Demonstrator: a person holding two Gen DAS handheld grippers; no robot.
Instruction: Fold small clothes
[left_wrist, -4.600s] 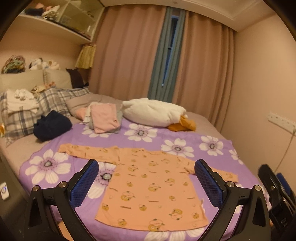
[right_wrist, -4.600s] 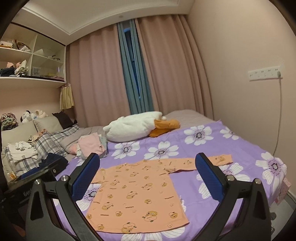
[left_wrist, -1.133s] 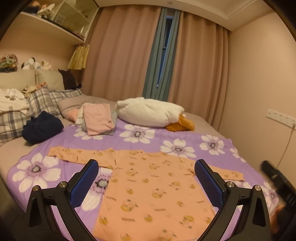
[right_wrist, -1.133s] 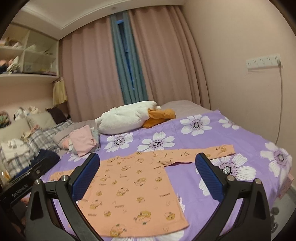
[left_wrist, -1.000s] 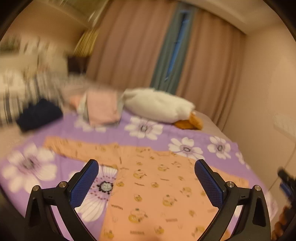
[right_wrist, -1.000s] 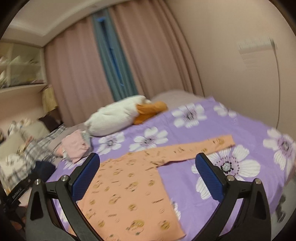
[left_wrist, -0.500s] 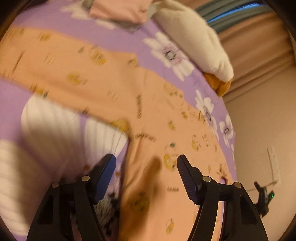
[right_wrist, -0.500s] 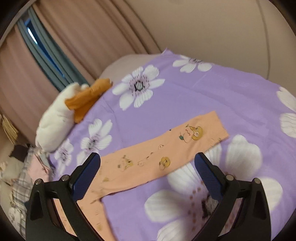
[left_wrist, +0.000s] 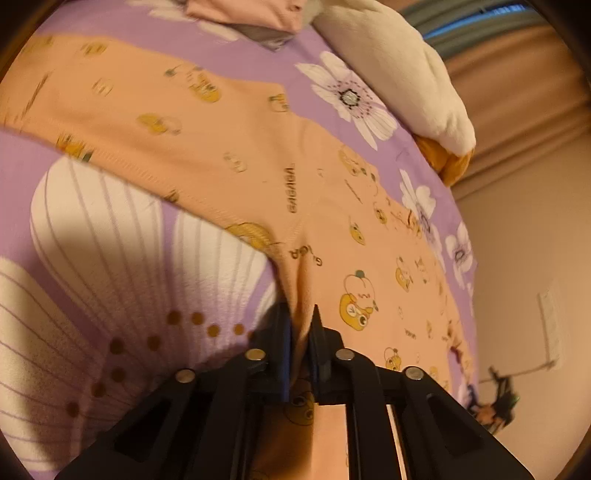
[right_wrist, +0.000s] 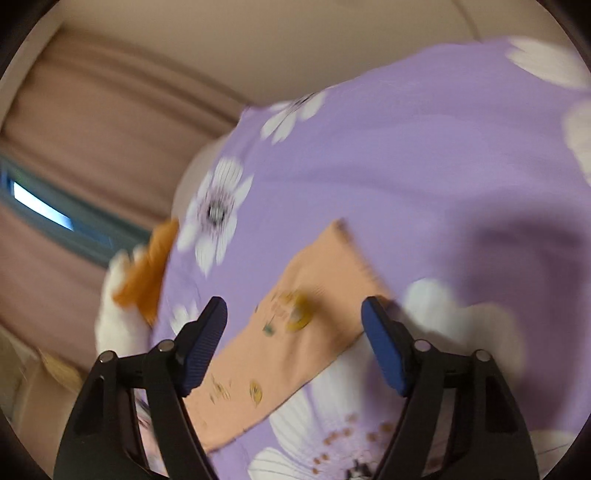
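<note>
An orange long-sleeved child's top with cartoon prints (left_wrist: 280, 162) lies spread flat on a purple flowered bedspread (left_wrist: 110, 266). My left gripper (left_wrist: 300, 325) is shut on a pinch of the orange top at its side seam just below the left armpit. In the right wrist view, my right gripper (right_wrist: 295, 325) is open, its blue pads either side of the top's right sleeve end (right_wrist: 317, 291), just above the bed. The view is blurred.
A white pillow (left_wrist: 399, 70) with an orange item (left_wrist: 448, 162) beside it lies past the top. Folded pink and grey clothes (left_wrist: 255, 14) sit at the far edge. The other gripper (left_wrist: 495, 398) shows at the right, near the wall. Curtains (right_wrist: 74, 129) hang behind the bed.
Both grippers dropped from above the bed down onto the top. My left gripper closed on the fabric near the armpit. My right gripper narrowed and came down over the right sleeve end.
</note>
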